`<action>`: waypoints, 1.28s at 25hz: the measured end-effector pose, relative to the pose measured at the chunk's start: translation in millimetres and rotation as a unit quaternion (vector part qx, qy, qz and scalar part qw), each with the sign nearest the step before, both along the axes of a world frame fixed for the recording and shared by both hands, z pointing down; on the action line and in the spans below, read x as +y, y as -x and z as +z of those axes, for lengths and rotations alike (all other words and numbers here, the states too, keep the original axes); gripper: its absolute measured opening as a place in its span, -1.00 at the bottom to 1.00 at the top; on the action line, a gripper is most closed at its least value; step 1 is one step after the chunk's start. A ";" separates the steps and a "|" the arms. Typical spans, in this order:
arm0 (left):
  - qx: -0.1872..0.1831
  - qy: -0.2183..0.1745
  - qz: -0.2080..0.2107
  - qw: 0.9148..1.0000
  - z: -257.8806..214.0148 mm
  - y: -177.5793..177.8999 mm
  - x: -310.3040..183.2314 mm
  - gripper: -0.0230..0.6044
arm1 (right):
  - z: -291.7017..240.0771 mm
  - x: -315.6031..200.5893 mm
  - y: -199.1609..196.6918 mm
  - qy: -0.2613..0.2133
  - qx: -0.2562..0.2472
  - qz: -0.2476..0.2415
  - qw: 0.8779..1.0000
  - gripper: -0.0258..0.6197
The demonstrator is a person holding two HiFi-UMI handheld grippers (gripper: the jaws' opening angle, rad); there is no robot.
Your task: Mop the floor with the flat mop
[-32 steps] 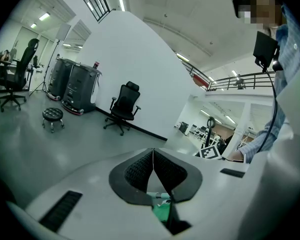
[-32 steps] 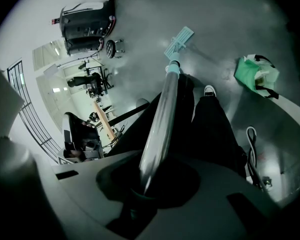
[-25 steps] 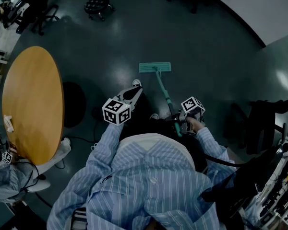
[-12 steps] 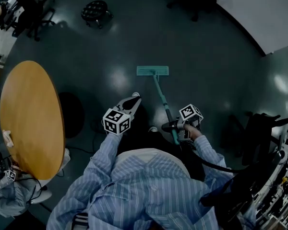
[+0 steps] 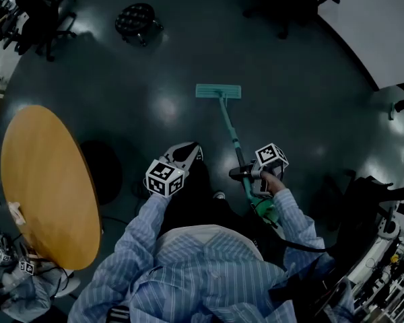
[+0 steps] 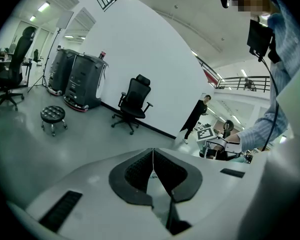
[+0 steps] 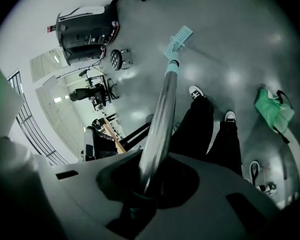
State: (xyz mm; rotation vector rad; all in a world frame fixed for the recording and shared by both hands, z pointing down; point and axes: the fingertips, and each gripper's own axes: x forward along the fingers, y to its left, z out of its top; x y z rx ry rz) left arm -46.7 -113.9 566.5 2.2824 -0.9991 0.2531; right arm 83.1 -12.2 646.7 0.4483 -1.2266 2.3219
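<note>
while the right gripper (image 5: 241, 174) is clenched on the flat mop (image 5: 230, 134), its jaws closed around the metal pole near the upper end, the teal mop head (image 5: 218, 91) lies flat on the dark floor (image 5: 296, 79) at about 12 o'clock from the person's shoes. the left gripper (image 5: 188, 152) has its jaws pressed together with nothing between them. it hangs at about 9 o'clock from the right gripper, apart from the pole. a round wooden table (image 5: 47, 187) stands at 8 o'clock, and a black stool (image 5: 136, 20) at 11 o'clock from the mop head.
</note>
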 end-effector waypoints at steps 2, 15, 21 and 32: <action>0.000 0.003 0.002 1.000 4.8 8.5 -21.1 -0.90 | 4.0 -29.1 11.3 -0.003 0.000 0.006 1.000 -0.72; 0.013 0.021 0.007 1.000 34.2 38.5 -124.6 -0.90 | 41.6 -211.1 50.1 -0.028 0.028 0.007 0.999 -0.72; 0.019 0.033 -0.009 0.999 47.0 52.4 -145.5 -0.90 | 57.5 -300.1 63.1 -0.039 0.035 0.006 0.999 -0.72; 0.011 0.058 -0.034 0.998 72.4 82.3 -146.9 -0.90 | 80.9 -430.6 97.3 -0.057 0.057 0.020 0.997 -0.73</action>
